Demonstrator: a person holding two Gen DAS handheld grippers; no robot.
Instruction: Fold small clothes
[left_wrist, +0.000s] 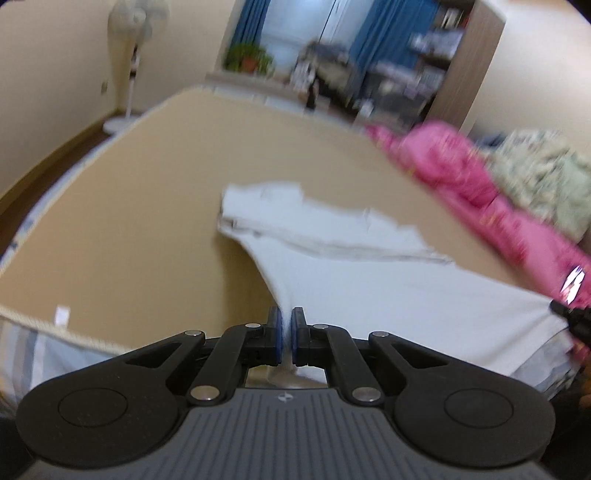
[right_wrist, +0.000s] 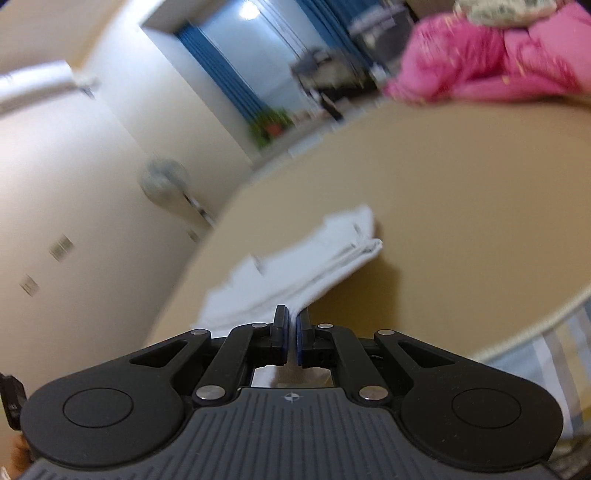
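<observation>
The left tool (left_wrist: 287, 317) is closed on an edge of the white garment (left_wrist: 369, 288), w/ the cloth pinched between its two blue pads. The right tool (right_wrist: 291, 317) is closed too, gripping another edge of the same white garment (right_wrist: 295, 273). In the left wrist view the right tool (left_wrist: 570, 317) shows a bit at the right side of the garment, so the near edge is stretched between both tools.

From the tools the cloth rises off the bed (left_wrist: 129, 221), and its far part is still lying on the tan sheet, approx. in the middle of the bed, where it looks folded in layers. The pictures are blurred, so I cannot tell what kind of garment it is.

Beyond the garment, at the far right of the bed, there is a pink blanket (left_wrist: 461, 173) and a pale patterned cloth (left_wrist: 543, 177) beside it. Behind the bed stand a floor fan (left_wrist: 129, 55) near the wall, a green plant (left_wrist: 247, 57) and blue curtains (left_wrist: 251, 22) at the window.
</observation>
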